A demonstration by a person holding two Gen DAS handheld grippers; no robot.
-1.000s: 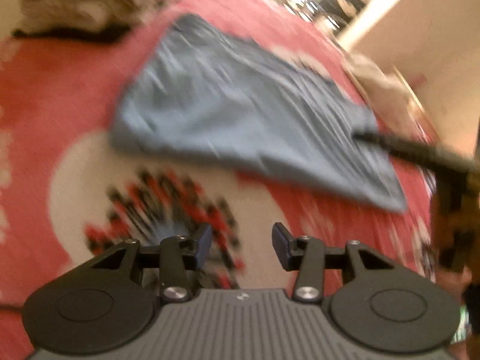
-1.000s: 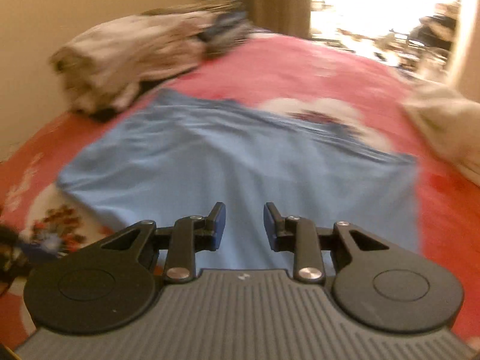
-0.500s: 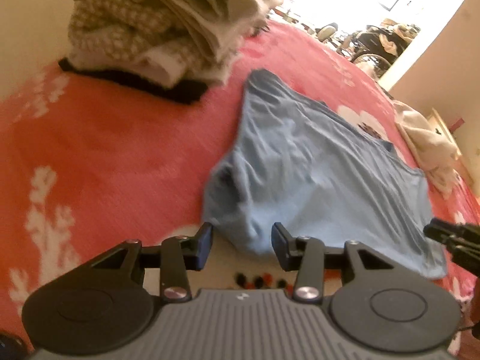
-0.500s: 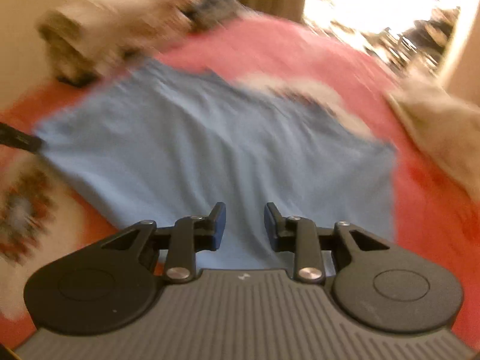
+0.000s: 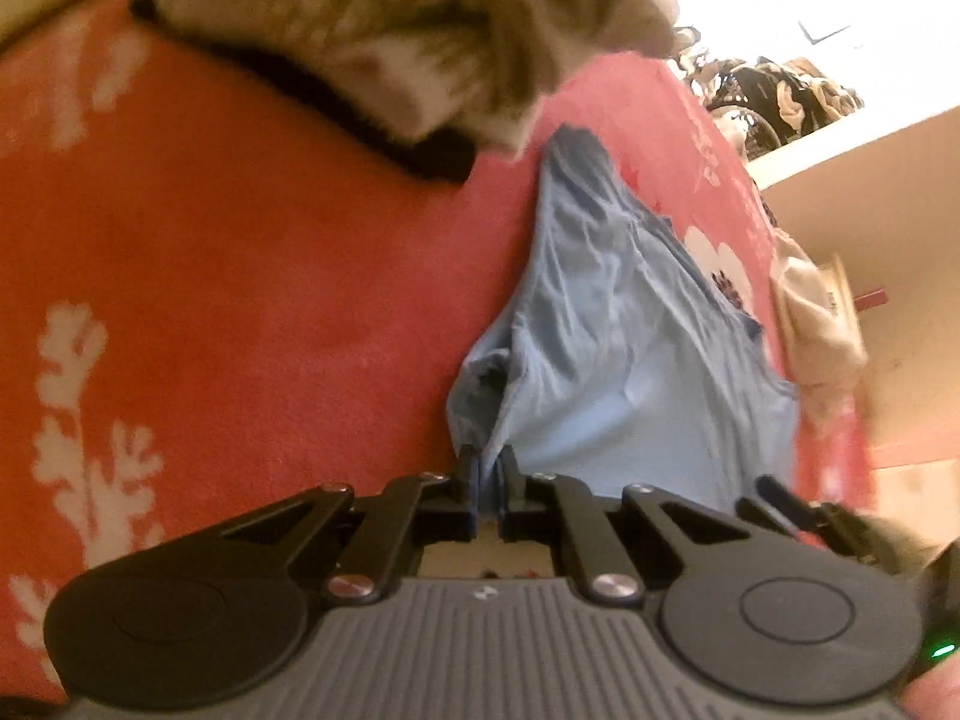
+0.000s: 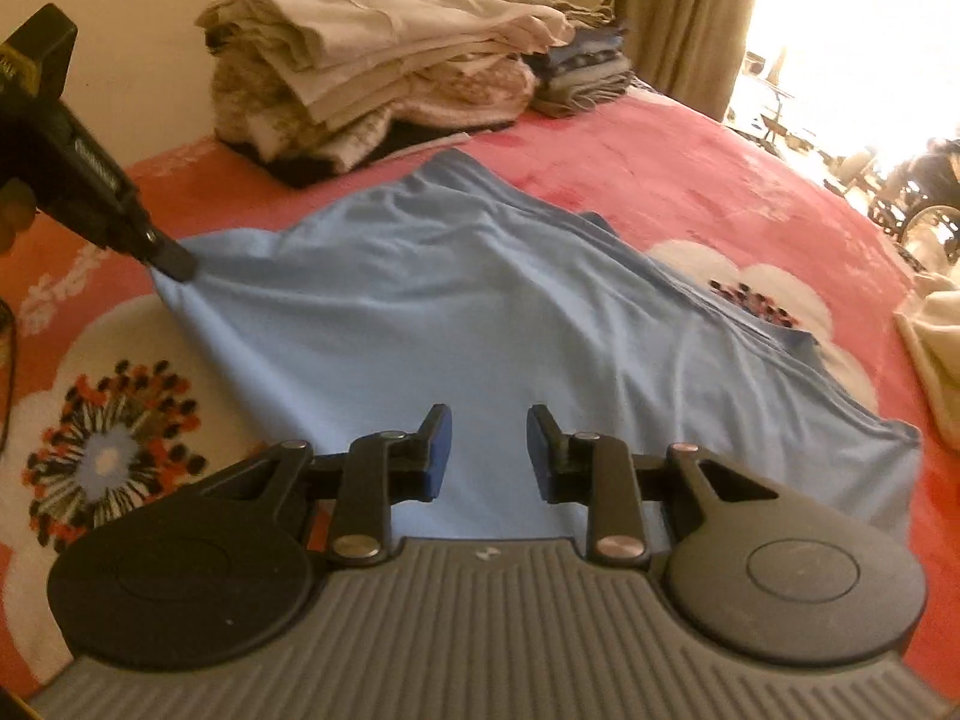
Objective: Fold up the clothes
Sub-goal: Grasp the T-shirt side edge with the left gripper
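A light blue garment (image 6: 450,300) lies spread on the red flowered blanket (image 6: 660,180), creased towards its left corner. My left gripper (image 5: 487,468) is shut on that corner of the blue garment (image 5: 630,372), and a fold of cloth shows between its pads. In the right wrist view the left gripper (image 6: 171,261) comes in from the upper left and pinches the same corner. My right gripper (image 6: 489,444) hangs over the garment's near edge with its jaws apart and nothing gripped between them.
A tall stack of folded beige clothes (image 6: 372,60) sits at the back by the wall, with a smaller folded pile (image 6: 582,72) beside it. A cream cloth (image 6: 936,348) lies at the right edge of the bed. A curtain (image 6: 690,12) hangs behind.
My left gripper moved up to the garment's corner and shut on it, bunching the cloth there. The right gripper shifted slightly over the near edge and stayed open.
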